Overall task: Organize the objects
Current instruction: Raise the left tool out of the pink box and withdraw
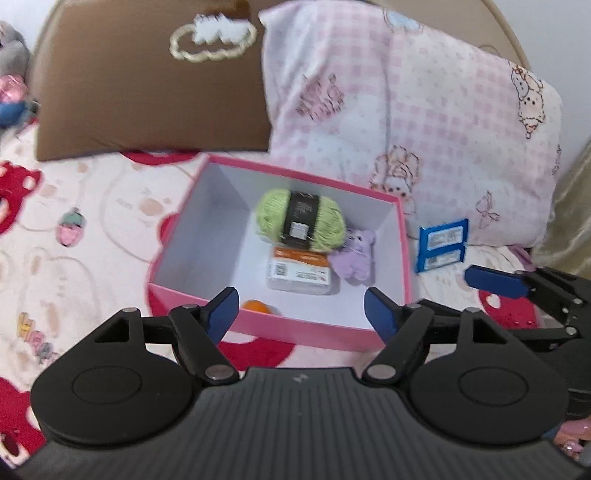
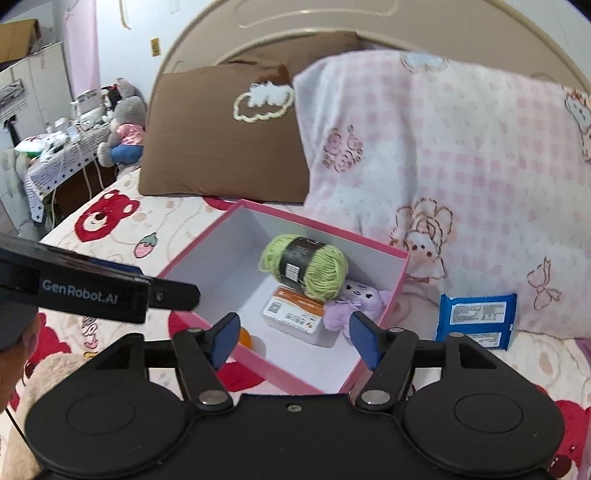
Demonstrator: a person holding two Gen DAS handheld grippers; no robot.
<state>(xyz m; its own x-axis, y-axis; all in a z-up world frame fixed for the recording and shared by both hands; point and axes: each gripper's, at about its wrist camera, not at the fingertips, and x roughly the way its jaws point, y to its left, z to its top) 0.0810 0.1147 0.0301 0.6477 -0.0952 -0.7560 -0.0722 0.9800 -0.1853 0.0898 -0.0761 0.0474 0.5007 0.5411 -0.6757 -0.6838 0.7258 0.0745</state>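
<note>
from the left wrist view, the left gripper [image 1: 301,314] hangs above the near wall of the pink box [image 1: 295,334], its blue pads spread apart with nothing between them, so it is released. the box sits on a bedspread [image 1: 92,221] printed with red bears, pushed up near the pillows, probably so it stays handy as the collecting place. inside, a green yarn ball [image 1: 301,219] with a dark paper band rests on a small orange-and-white packet [image 1: 298,271], and a soft lilac plush toy [image 1: 354,256] leans just beside them against the right wall. something round and orange [image 1: 256,306] peeks over the near wall. a glossy blue wipes pack [image 1: 441,243] lies outside the box, propped against the pink checked pillow [image 1: 424,122].

from the right wrist view, the right gripper [image 2: 293,338] is likewise spread and empty, above the box's near corner. the blue pack [image 2: 476,319] is near it to the right, and i'd guess that is the piece left to gather. the brown pillow [image 2: 221,147] with its fluffy cloud patch stands behind, against the rounded headboard [image 2: 295,33].
</note>
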